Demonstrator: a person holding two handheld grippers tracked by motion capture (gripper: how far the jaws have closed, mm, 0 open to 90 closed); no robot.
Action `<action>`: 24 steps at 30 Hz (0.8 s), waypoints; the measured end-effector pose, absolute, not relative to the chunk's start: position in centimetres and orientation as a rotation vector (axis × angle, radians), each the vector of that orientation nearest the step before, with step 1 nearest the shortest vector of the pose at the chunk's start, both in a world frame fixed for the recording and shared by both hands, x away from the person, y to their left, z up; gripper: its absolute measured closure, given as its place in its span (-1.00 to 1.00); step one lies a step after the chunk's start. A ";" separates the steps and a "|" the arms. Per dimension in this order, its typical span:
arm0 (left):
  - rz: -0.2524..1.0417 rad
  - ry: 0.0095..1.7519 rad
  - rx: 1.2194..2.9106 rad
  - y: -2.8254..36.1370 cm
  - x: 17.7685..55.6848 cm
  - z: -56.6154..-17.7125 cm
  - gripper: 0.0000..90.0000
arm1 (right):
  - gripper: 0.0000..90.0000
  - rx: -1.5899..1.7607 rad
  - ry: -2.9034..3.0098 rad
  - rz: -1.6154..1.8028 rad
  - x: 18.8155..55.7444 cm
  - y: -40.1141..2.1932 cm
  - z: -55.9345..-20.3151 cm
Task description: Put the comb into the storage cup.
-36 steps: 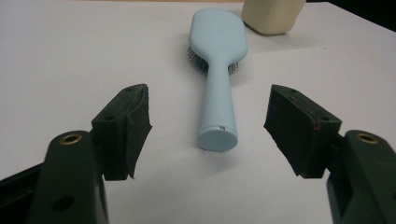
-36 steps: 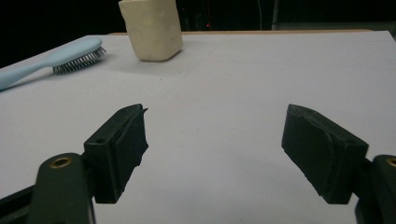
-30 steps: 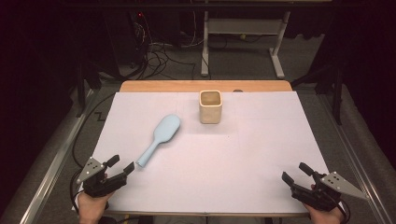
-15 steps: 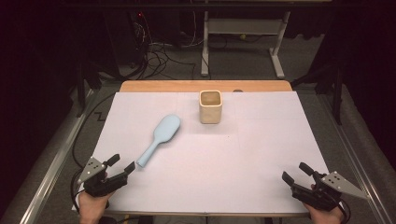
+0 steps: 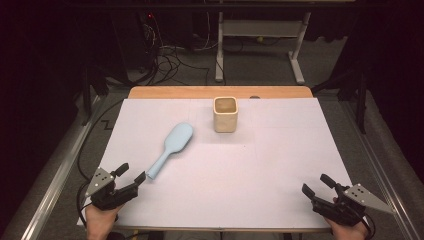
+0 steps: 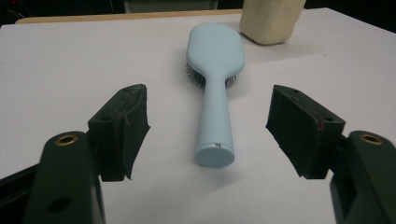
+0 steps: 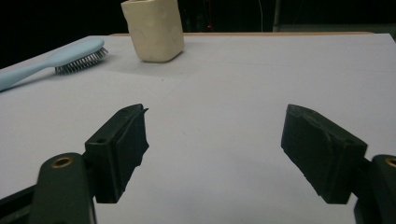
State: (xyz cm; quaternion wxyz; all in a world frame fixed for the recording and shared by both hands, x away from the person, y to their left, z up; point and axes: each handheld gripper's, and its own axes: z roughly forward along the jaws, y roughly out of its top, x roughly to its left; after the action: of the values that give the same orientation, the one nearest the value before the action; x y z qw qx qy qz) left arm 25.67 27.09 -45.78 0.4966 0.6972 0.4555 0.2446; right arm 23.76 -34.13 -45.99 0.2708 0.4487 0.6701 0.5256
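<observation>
Pale blue hairbrush (image 5: 171, 148), bristles down, beige cup (image 5: 225, 114)

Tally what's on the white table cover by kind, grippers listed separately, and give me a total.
Hairbrush, light blue, bristles down: 1
Cup, cream, upright: 1
Grippers, black, both open and holding nothing: 2, the left gripper and the right gripper
Total: 4
</observation>
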 end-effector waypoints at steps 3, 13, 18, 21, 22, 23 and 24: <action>0.570 1.123 1.687 26.9 25.7 -45.8 -0.34 | -0.48 1.211 1.810 1.412 23.7 -34.1 -46.0; 0.609 1.126 1.667 26.5 26.0 -45.6 -0.38 | -0.47 1.204 1.815 1.406 23.8 -34.1 -46.0; 0.658 1.112 1.656 26.0 26.1 -45.5 -0.45 | -0.45 1.204 1.806 1.403 23.7 -34.1 -45.9; 0.664 1.100 1.661 25.8 26.2 -45.5 -0.47 | -0.45 1.203 1.807 1.401 23.7 -34.1 -45.9; 0.667 1.097 1.659 25.8 26.3 -45.5 -0.48 | -0.45 1.202 1.808 1.403 23.8 -34.1 -45.9; 0.667 1.097 1.659 25.8 26.3 -45.5 -0.48 | -0.45 1.199 1.810 1.402 23.8 -34.1 -45.9; 0.662 1.100 1.661 25.7 26.3 -45.4 -0.48 | -0.45 1.199 1.810 1.402 23.8 -34.1 -45.9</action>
State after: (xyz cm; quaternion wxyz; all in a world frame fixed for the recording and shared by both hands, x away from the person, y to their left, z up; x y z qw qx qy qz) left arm 26.32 25.72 -45.41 0.4976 0.6863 0.4546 0.2736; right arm 23.77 -34.05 -45.95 0.2749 0.4462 0.6732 0.5217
